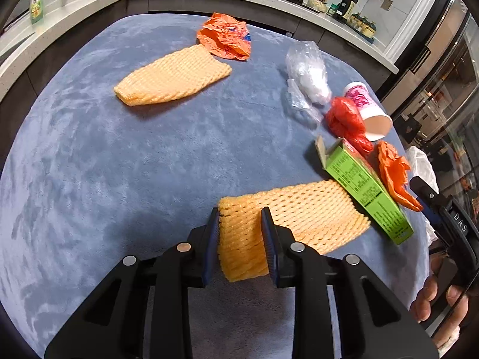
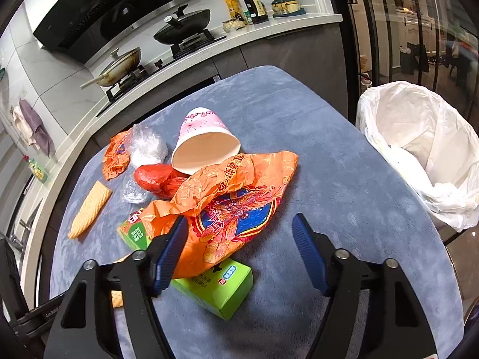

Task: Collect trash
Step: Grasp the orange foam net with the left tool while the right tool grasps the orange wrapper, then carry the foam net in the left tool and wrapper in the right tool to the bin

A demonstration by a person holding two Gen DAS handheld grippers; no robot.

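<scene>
1. In a kitchen, a blue-grey plush cloth [image 1: 119, 164] covers the table.
2. The left gripper [image 1: 239, 239] is clenched on an orange foam fruit net [image 1: 299, 212], probably to carry it away.
3. The right gripper [image 2: 239, 251] stands released around an orange printed plastic bag [image 2: 236, 203], which lies on a green cardboard box [image 2: 215, 290].
4. A bin lined with a white plastic bag [image 2: 419, 146] waits beside the table.

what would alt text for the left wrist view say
The left gripper pinches the end of an orange foam net on a blue-grey tablecloth. A green box, plastic bags and a tipped paper cup lie to the right, a second foam net farther back.
</scene>
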